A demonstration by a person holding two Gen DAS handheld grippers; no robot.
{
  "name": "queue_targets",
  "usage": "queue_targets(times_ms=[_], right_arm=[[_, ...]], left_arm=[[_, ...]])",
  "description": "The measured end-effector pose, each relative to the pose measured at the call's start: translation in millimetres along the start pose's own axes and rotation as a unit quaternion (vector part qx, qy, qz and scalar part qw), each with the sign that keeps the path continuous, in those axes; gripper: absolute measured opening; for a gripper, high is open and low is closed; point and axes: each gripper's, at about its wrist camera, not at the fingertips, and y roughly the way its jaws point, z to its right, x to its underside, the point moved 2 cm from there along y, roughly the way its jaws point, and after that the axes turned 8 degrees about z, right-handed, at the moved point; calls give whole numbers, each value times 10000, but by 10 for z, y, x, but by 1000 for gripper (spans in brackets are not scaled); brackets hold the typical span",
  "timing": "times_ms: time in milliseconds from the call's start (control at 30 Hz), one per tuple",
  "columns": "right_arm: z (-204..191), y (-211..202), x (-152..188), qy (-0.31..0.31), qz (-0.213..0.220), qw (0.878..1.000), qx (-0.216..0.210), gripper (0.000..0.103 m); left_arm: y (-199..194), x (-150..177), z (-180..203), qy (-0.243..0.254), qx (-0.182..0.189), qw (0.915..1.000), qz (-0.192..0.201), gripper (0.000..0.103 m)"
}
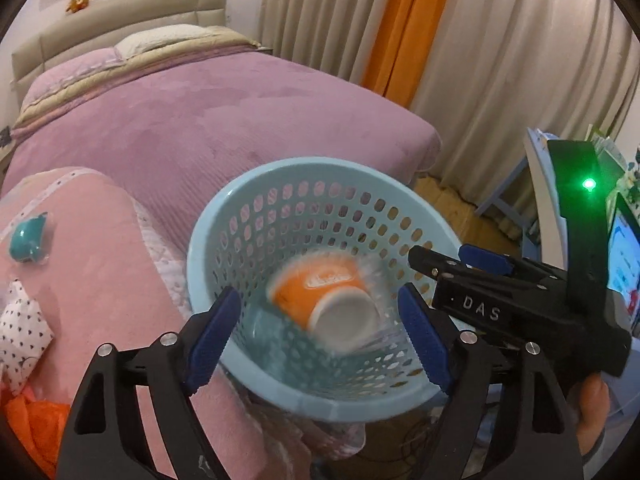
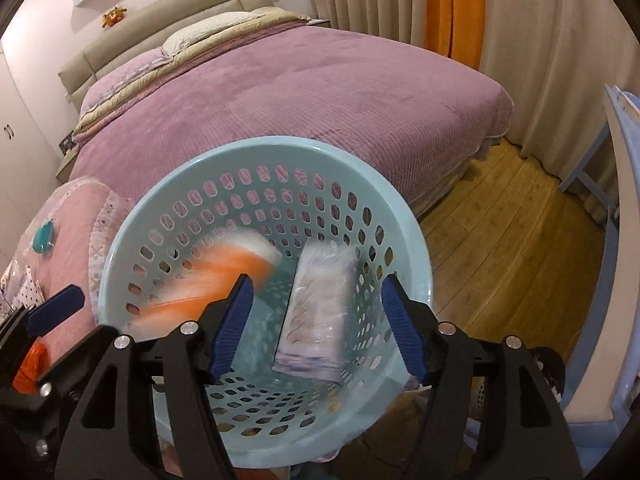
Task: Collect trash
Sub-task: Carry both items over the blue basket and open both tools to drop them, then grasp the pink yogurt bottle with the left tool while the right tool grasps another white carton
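A light blue perforated basket (image 1: 224, 216) (image 2: 412, 240) stands beside the bed. Inside it, an orange and white paper cup (image 1: 324, 300) (image 2: 216, 280) is motion-blurred, tumbling in. A clear plastic packet (image 2: 316, 320) also lies in the basket. My left gripper (image 1: 320, 336) is open and empty just above the basket's near rim. My right gripper (image 2: 316, 332) is open and empty over the basket; it also shows in the left wrist view (image 1: 448, 264). A teal item in a clear wrapper (image 1: 28, 240) (image 2: 44, 236) lies on the pink blanket.
The purple bed (image 1: 224, 120) (image 2: 304, 104) fills the back. A pink blanket (image 1: 92, 264), dotted white cloth (image 1: 20, 332) and orange cloth (image 1: 36, 424) lie at left. Wood floor (image 2: 512, 248) and a blue-white chair (image 2: 620, 200) are at right.
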Motion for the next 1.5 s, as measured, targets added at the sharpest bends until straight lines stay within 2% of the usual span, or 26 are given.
queue_targets(times_ms=[200, 267, 400, 567, 633, 733, 800, 833, 867, 933, 1000, 1067, 1167, 1233, 1300, 1333, 1400, 1467, 1500], right_arm=[[-137, -204, -24, -127, 276, 9989, -354, 63], [-258, -344, -42, -256, 463, 9971, -551, 63], [-651, -705, -81, -649, 953, 9871, -1115, 63], [-1205, -993, -59, -1022, 1301, 9687, -1850, 63], [-1450, -1067, -11, -1230, 1345, 9602, -2117, 63], [-1808, -1142, 79, -1547, 1334, 9489, -2407, 63], [-2047, -1163, 142, -1719, 1262, 9420, -2591, 63], [-2131, -1190, 188, -1774, 1229, 9399, -2647, 63], [-2242, -1181, 221, -1861, 1161, 9363, -2742, 63], [-2442, -1156, 293, -1982, 1035, 9307, -2894, 63], [-2628, -1090, 348, -2085, 839, 9260, -3033, 63], [-2785, -1057, 396, -2117, 696, 9235, -3122, 63], [-2968, -1004, 449, -2191, 504, 9195, -3225, 63], [-3050, -981, 504, -2245, 382, 9177, -3254, 63], [-3111, -959, 529, -2307, 220, 9142, -3325, 60], [-3147, -962, 557, -2365, 187, 9126, -3331, 54], [-3180, -980, 611, -2517, 166, 9077, -3354, 43], [-3201, -1040, 682, -2688, 184, 9010, -3401, 41], [-3214, -1083, 725, -2783, 227, 8964, -3443, 40]], left_arm=[[-374, -66, -131, -260, -48, 9986, 448, 79], [-528, -81, -131, -261, -177, 9977, 597, 79], [-988, 13, -351, -316, -723, 9924, 948, 79], [-1530, 261, -844, -744, -1531, 9790, 1124, 79], [-1805, 432, -1106, -959, -1860, 9706, 1191, 79], [-2209, 655, -1475, -1233, -2219, 9587, 1286, 79], [-2440, 833, -1747, -1339, -2367, 9539, 1269, 89], [-2519, 877, -1834, -1395, -2512, 9500, 1225, 89], [-2605, 971, -1987, -1503, -2772, 9417, 1172, 89], [-2720, 1093, -2211, -1758, -2947, 9324, 1133, 88], [-2770, 1202, -2442, -2141, -2942, 9259, 1016, 87], [-2797, 1286, -2640, -2384, -2865, 9231, 946, 87], [-2776, 1352, -2803, -2660, -2648, 9224, 909, 87], [-2648, 1389, -2913, -2797, -2458, 9253, 718, 87], [-2545, 1428, -2976, -2795, -2419, 9274, 571, 79], [-2511, 1448, -3009, -2800, -2457, 9266, 506, 77], [-2468, 1509, -3005, -2814, -2488, 9257, 452, 67], [-2441, 1516, -3021, -2807, -2510, 9254, 435, 60], [-2445, 1522, -3022, -2793, -2540, 9250, 424, 53]])
